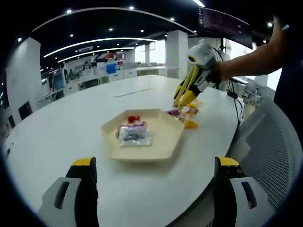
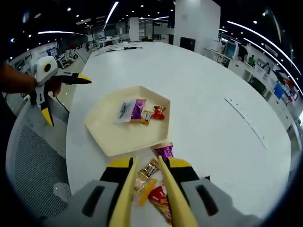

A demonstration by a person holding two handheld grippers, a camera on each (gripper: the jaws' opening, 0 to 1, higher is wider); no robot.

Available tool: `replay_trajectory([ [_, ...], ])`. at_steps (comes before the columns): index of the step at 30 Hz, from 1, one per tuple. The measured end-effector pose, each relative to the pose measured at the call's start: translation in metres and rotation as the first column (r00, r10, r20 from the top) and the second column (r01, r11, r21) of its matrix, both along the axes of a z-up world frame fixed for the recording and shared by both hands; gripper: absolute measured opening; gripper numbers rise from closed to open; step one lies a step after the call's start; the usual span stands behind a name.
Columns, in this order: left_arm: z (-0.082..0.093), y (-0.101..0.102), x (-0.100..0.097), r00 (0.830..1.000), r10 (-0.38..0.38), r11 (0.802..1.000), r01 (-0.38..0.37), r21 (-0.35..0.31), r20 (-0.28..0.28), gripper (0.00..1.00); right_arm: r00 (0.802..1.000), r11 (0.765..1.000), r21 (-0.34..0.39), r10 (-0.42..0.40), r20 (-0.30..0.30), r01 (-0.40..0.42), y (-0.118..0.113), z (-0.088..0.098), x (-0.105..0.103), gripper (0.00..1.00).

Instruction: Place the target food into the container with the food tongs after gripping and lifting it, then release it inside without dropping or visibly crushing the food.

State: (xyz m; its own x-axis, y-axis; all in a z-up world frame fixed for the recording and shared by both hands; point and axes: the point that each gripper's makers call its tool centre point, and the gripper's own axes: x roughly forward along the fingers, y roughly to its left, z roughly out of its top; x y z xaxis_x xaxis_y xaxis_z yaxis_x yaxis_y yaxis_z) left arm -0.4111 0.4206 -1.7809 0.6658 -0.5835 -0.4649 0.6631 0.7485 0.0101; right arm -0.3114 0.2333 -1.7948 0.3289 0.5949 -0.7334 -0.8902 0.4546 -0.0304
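Yellow tongs (image 2: 147, 189) are clamped in the right hand-held gripper (image 2: 147, 176) over wrapped snacks (image 2: 152, 187) beside the tray (image 2: 102, 130); the left hand-held gripper (image 1: 154, 171) is held open.

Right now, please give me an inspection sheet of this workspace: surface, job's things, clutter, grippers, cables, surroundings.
Surface: large white oval table.
Job's things: beige hexagonal tray holding several wrapped snacks; more loose snacks lie on the table beside the tray; yellow tongs with tips around these.
Clutter: nothing seen.
Grippers: right gripper holds the tongs over the loose snacks; left gripper open, holding nothing.
Cables: dark cable at the table edge.
Surroundings: open office, grey mesh chair, ceiling lights.
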Motion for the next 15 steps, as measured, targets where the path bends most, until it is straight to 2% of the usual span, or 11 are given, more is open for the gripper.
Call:
replay_trajectory([
  [8,-0.001,0.001,0.001,1.000,0.003,1.000,-0.003,-0.001,-0.002,0.99,0.997,0.997,-0.022,-0.071,-0.030,0.071,-0.007,-0.018,0.002,0.26],
  [12,0.000,0.001,0.000,1.000,0.002,1.000,-0.002,-0.001,-0.002,0.99,0.990,0.993,-0.018,-0.117,-0.072,0.116,-0.010,-0.025,0.003,0.26],
  [15,0.000,0.001,0.000,1.000,0.004,1.000,-0.004,-0.002,-0.001,0.99,0.988,0.991,-0.027,-0.130,-0.080,0.128,-0.011,-0.028,0.003,0.26],
])
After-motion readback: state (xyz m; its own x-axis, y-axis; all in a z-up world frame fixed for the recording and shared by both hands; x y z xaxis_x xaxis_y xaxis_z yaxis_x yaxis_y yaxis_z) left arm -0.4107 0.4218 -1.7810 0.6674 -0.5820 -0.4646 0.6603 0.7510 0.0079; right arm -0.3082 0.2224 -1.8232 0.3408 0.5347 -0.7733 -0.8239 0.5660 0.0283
